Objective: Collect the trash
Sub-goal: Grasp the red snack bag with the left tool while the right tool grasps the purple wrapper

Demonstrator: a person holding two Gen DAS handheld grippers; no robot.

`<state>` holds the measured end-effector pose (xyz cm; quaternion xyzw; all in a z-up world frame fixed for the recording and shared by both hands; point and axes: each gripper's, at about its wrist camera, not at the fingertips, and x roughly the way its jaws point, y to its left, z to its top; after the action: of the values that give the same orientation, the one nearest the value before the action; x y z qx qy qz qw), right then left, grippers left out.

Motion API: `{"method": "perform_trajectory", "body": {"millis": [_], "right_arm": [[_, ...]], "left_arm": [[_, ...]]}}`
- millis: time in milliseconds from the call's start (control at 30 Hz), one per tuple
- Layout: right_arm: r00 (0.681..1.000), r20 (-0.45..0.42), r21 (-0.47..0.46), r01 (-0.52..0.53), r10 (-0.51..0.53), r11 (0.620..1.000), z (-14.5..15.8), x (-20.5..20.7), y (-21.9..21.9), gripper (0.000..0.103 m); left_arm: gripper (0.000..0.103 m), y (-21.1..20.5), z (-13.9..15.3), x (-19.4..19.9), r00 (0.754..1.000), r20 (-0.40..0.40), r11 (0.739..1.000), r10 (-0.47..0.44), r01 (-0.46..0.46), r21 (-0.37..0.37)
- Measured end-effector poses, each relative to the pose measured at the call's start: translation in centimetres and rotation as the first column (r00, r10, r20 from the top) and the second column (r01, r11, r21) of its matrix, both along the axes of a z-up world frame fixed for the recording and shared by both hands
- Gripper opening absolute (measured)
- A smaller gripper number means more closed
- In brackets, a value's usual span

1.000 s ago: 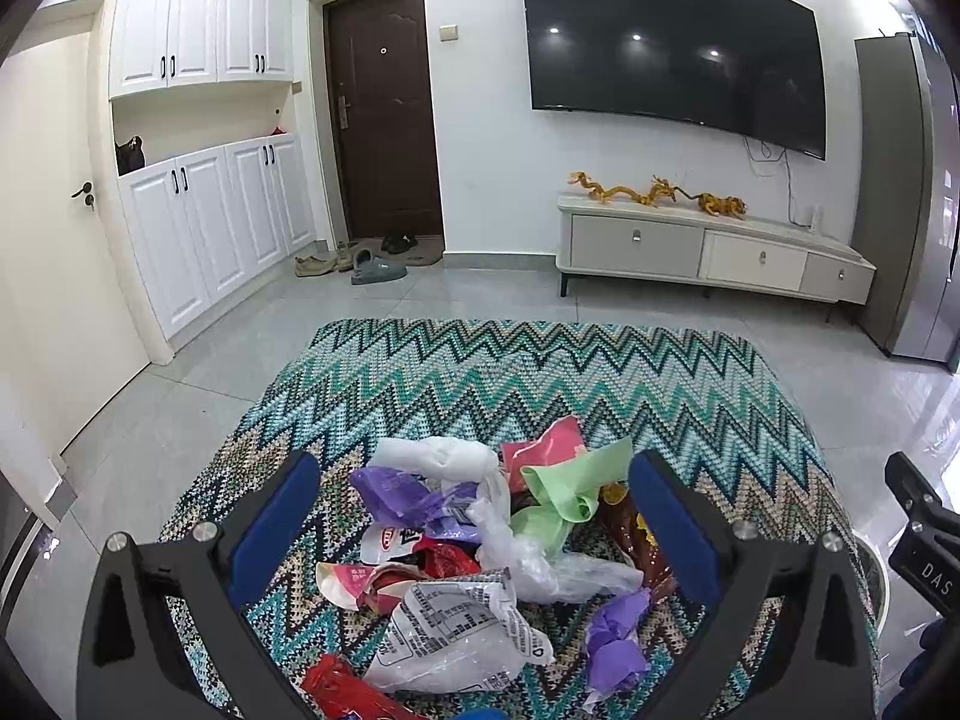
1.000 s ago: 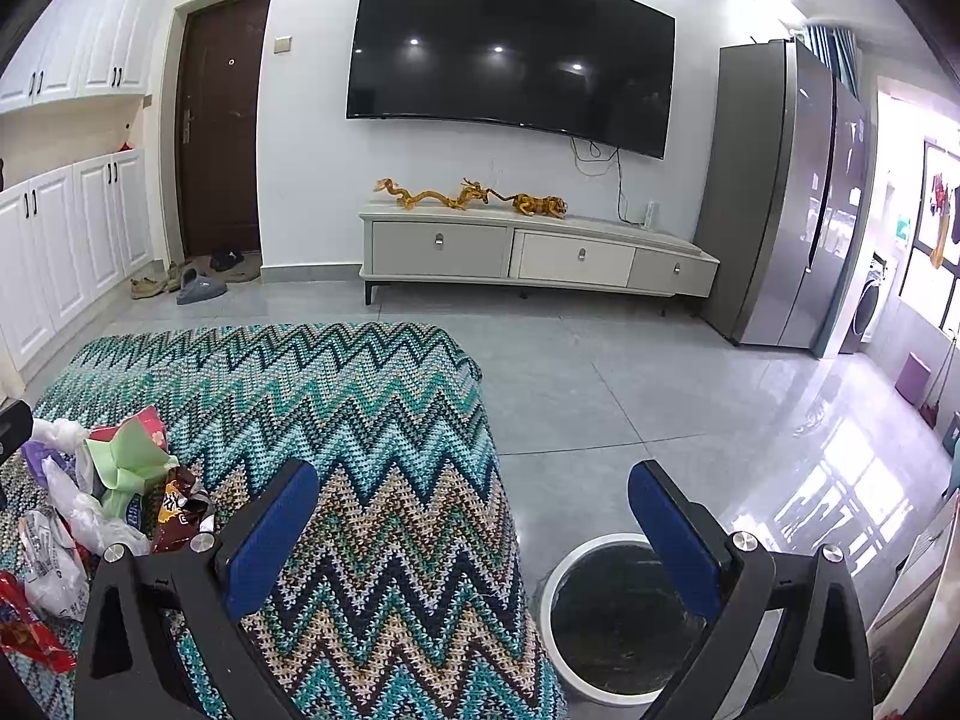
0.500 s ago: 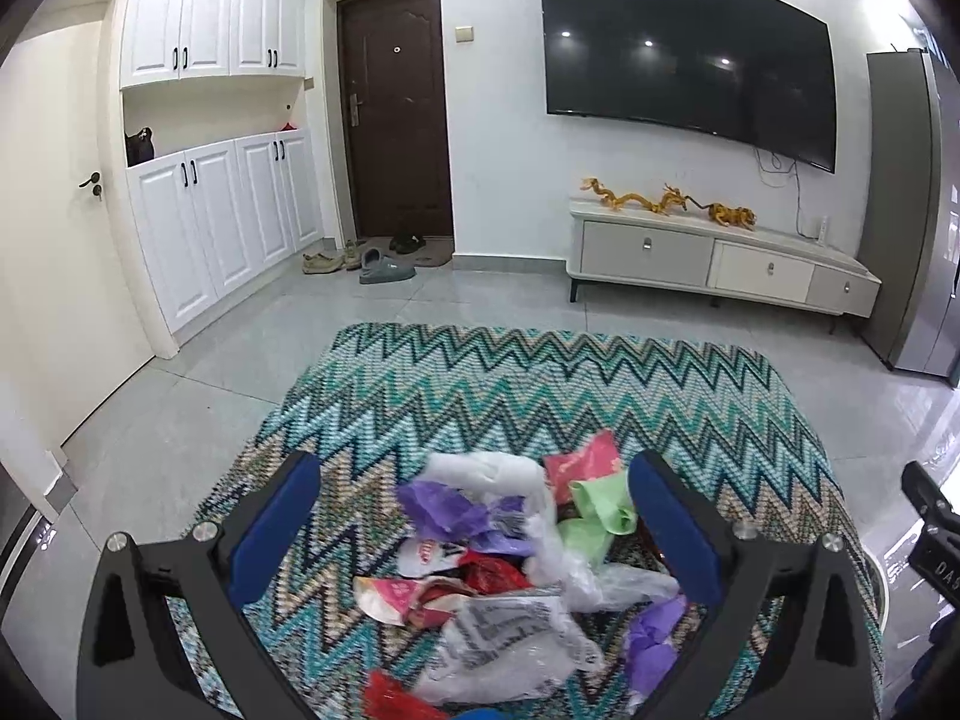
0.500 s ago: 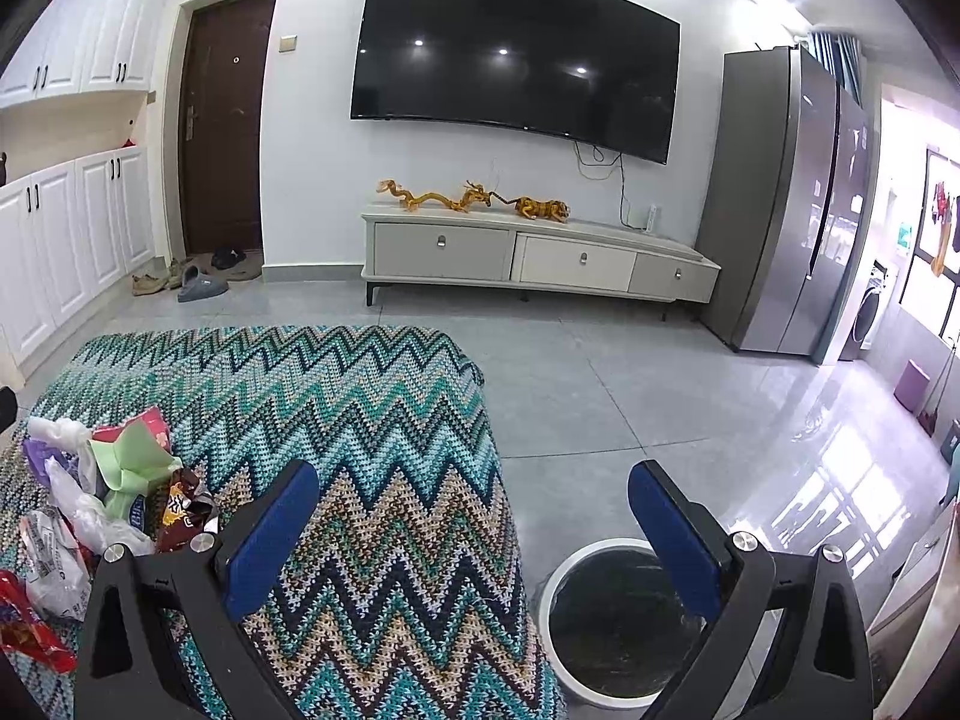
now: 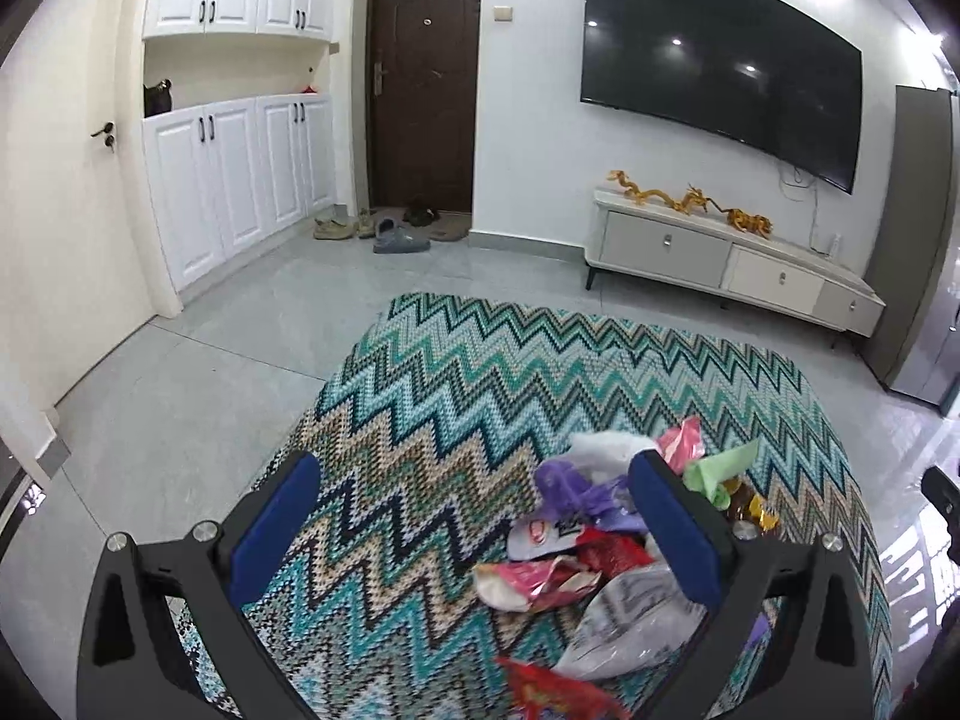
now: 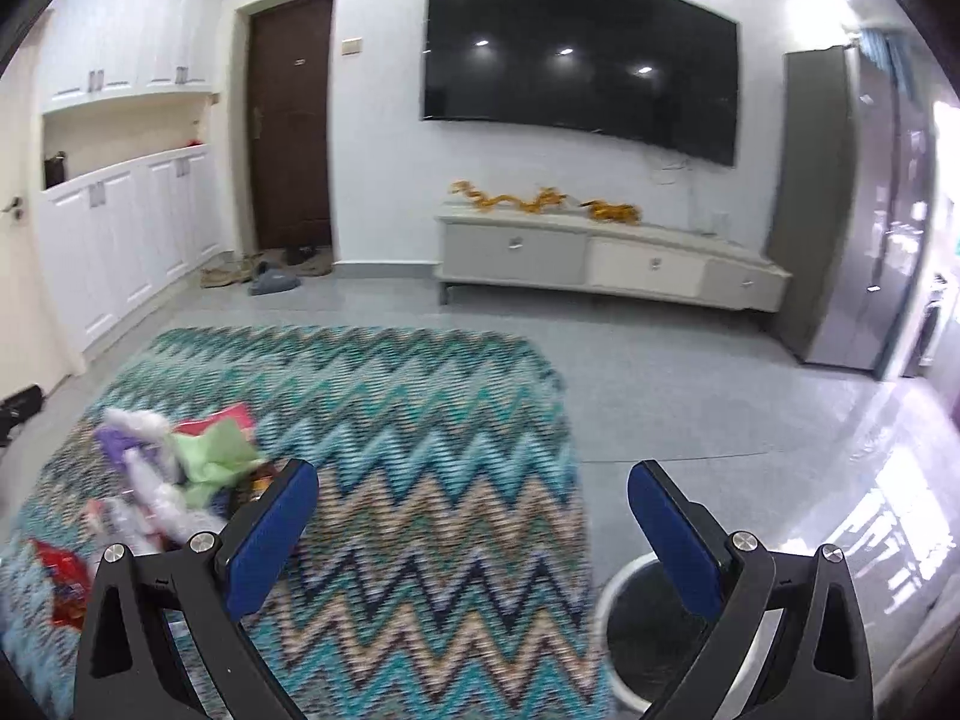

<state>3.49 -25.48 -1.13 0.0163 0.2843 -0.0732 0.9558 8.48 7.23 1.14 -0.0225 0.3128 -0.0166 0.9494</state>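
Nearest in the left wrist view, the left gripper (image 5: 471,531) hangs with its jaws spread wide and nothing between them, over the zigzag-patterned tabletop (image 5: 420,420); its right finger overlaps the edge of the trash pile (image 5: 606,534), which lies on the near right part of that cloth. The right gripper (image 6: 474,531) is likewise wide open and empty, with the pile (image 6: 174,480) off to its left and the white-rimmed bin (image 6: 648,642) on the floor just beyond the tabletop's right edge. This looks like the approach before a first pick: the next move calls for centring a gripper over one wrapper and closing. The pile has no clear heading; its loose long axis runs roughly from near to far. Beyond stand the TV stand (image 5: 720,258) and door (image 5: 423,90).
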Motion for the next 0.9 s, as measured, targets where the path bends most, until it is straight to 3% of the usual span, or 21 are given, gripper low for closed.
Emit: {"method": "perform_trajectory", "body": {"millis": [100,233,400,567,767,900], "right_arm": [[0.998,-0.015,0.029,-0.062,0.063,0.998,0.0,0.2,1.0,0.103],[0.985,-0.055,0.096,-0.156,0.162,0.983,-0.7,0.7,2.5,0.099],[0.939,-0.155,0.216,-0.272,0.308,0.938,-3.4,1.8,5.3,0.075],[0.886,-0.235,0.299,-0.326,0.4,0.897,-5.7,2.5,8.0,0.062],[0.841,-0.304,0.338,-0.345,0.448,0.876,-7.8,3.7,10.2,0.054],[0.827,-0.339,0.354,-0.329,0.448,0.876,-9.2,4.3,10.6,0.037]], "left_arm": [[0.103,1.2,-0.5,-0.6,0.994,-0.027,0.991,-0.107,0.105,-0.078],[0.103,1.1,-1.5,-2.1,0.966,-0.043,0.962,-0.255,0.25,-0.108],[0.098,-0.2,-3.7,-3.6,0.911,-0.095,0.91,-0.4,0.383,-0.161],[0.085,-0.9,-6.6,-3.6,0.88,-0.168,0.886,-0.443,0.401,-0.234],[0.067,-0.9,-9.0,-3.3,0.864,-0.244,0.886,-0.441,0.375,-0.274],[0.047,-0.9,-10.0,-3.5,0.851,-0.277,0.882,-0.447,0.368,-0.293]]}}
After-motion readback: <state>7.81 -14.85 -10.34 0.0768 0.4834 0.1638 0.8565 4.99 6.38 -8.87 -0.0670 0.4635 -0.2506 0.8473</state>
